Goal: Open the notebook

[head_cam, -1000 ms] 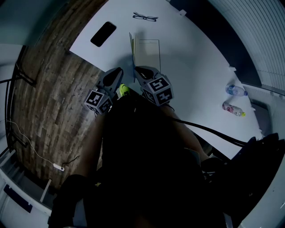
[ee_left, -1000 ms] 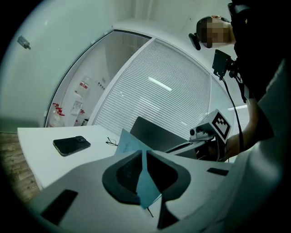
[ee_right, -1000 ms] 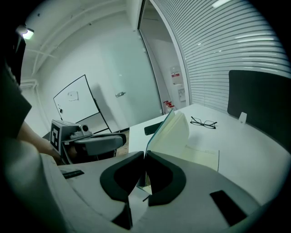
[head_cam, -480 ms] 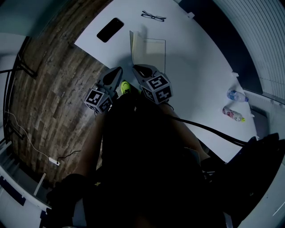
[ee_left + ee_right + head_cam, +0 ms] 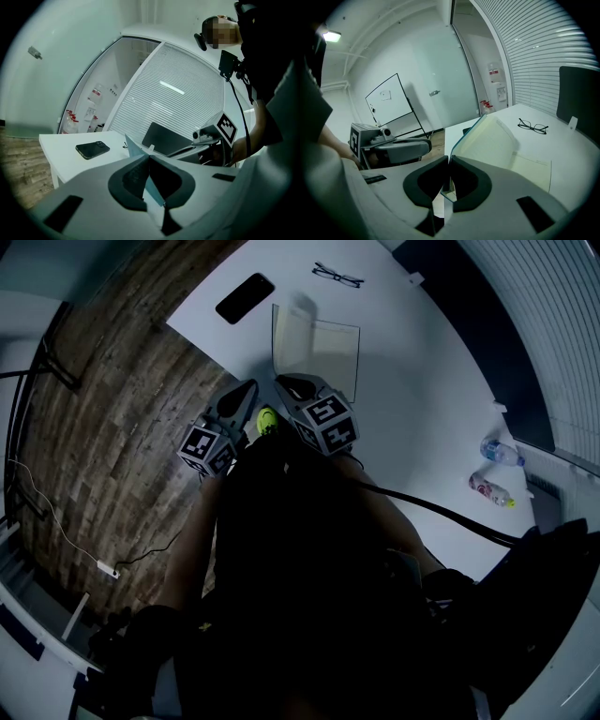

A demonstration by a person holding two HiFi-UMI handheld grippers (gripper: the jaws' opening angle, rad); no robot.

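Observation:
The notebook (image 5: 328, 357) lies on the white table (image 5: 412, 381) with its blue cover (image 5: 289, 338) lifted off the cream pages and standing up on the left. My right gripper (image 5: 284, 385) is shut on the cover's near edge; in the right gripper view the cover (image 5: 485, 140) runs down between its jaws (image 5: 449, 160). My left gripper (image 5: 252, 393) sits close beside it on the left. In the left gripper view a strip of the same blue cover (image 5: 133, 144) passes between its closed jaws (image 5: 149, 158).
A black phone (image 5: 245, 298) lies left of the notebook and a pair of glasses (image 5: 337, 276) beyond it. Two plastic bottles (image 5: 494, 472) lie at the table's far right. Wooden floor (image 5: 112, 427) borders the table on the left. A dark chair back (image 5: 168, 139) stands behind.
The raised cover showed edge-on a second ago and now shows more of its inner face. Table and notebook have slid up and right in the head view; both grippers stay at the cover.

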